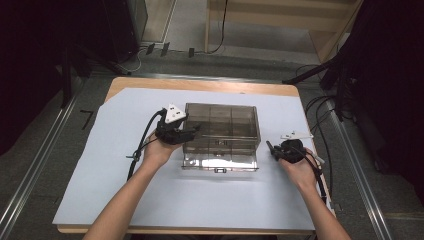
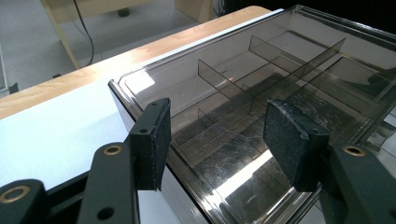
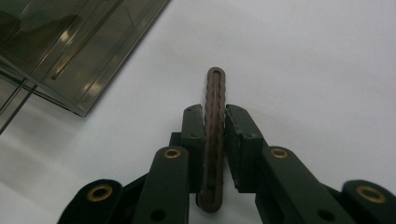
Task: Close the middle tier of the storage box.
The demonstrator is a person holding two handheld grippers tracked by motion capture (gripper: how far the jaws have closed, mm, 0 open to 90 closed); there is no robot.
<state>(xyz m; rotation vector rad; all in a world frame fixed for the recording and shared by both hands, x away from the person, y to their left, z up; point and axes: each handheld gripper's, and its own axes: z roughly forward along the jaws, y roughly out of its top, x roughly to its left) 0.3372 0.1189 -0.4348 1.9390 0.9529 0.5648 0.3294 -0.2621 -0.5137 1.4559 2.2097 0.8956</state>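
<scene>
Left tool [image 1: 192,134] released, pads astride box [image 1: 221,136] left rim, frame centre. Right tool [image 3: 215,140] clenched on brown strip [image 3: 215,135], lower right on worktop [image 1: 200,200]; strip's long axis points toward box, lying left of it.

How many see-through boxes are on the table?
1. The smoky clear box sits in the middle of the white sheet, between the left gripper at its left edge and the right gripper.
</scene>
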